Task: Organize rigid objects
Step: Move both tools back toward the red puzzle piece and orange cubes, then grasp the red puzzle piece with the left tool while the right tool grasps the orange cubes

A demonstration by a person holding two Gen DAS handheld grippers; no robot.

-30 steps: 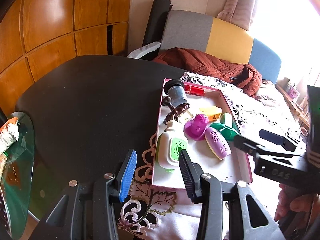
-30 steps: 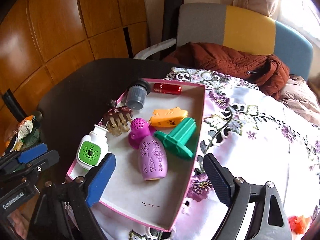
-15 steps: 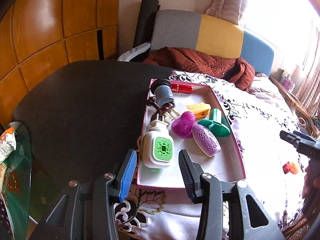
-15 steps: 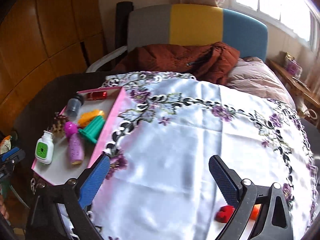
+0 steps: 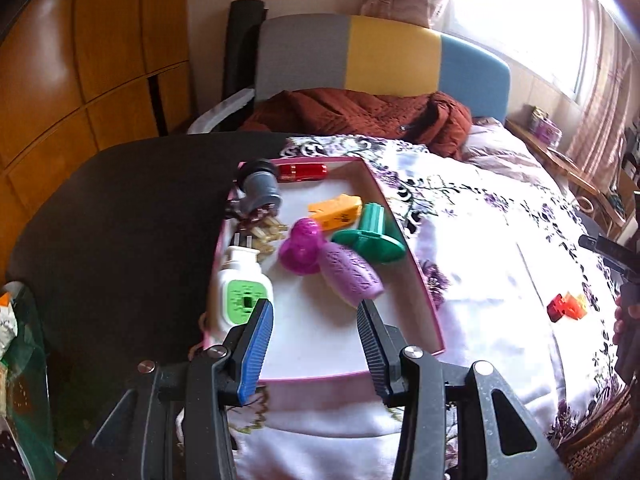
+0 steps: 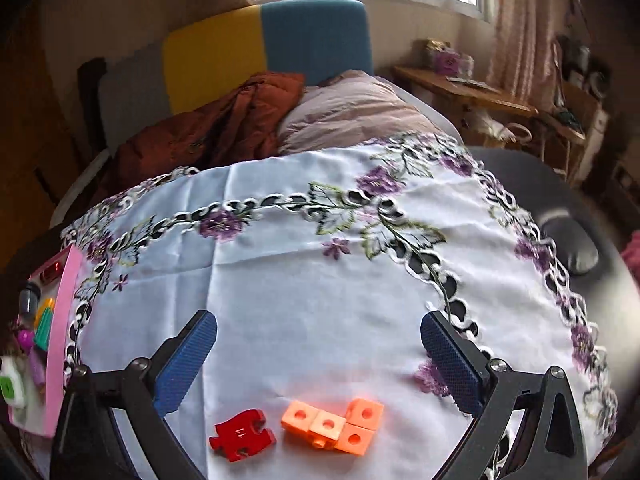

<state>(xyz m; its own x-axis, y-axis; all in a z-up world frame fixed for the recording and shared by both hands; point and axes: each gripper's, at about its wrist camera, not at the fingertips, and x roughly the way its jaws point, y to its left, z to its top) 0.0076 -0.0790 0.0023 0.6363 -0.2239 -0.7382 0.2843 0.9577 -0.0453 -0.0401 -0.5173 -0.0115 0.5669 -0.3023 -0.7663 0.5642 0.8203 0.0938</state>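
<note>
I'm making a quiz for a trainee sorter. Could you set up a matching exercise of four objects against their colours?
Objects:
1. puzzle piece
2. linked cubes
3. spool in the tray
4. egg-shaped case in the tray

Colours:
A. green
B. purple
C. red
D. orange

Pairs: 1-C, 2-D, 3-A, 4-B

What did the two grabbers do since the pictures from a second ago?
The right gripper swung away from the pink tray, across the tablecloth, to the red puzzle piece and orange blocks; its jaws are opening, with nothing between them. The left gripper slid a little along the tray's near edge, empty. The toys in the tray stayed put.
</note>
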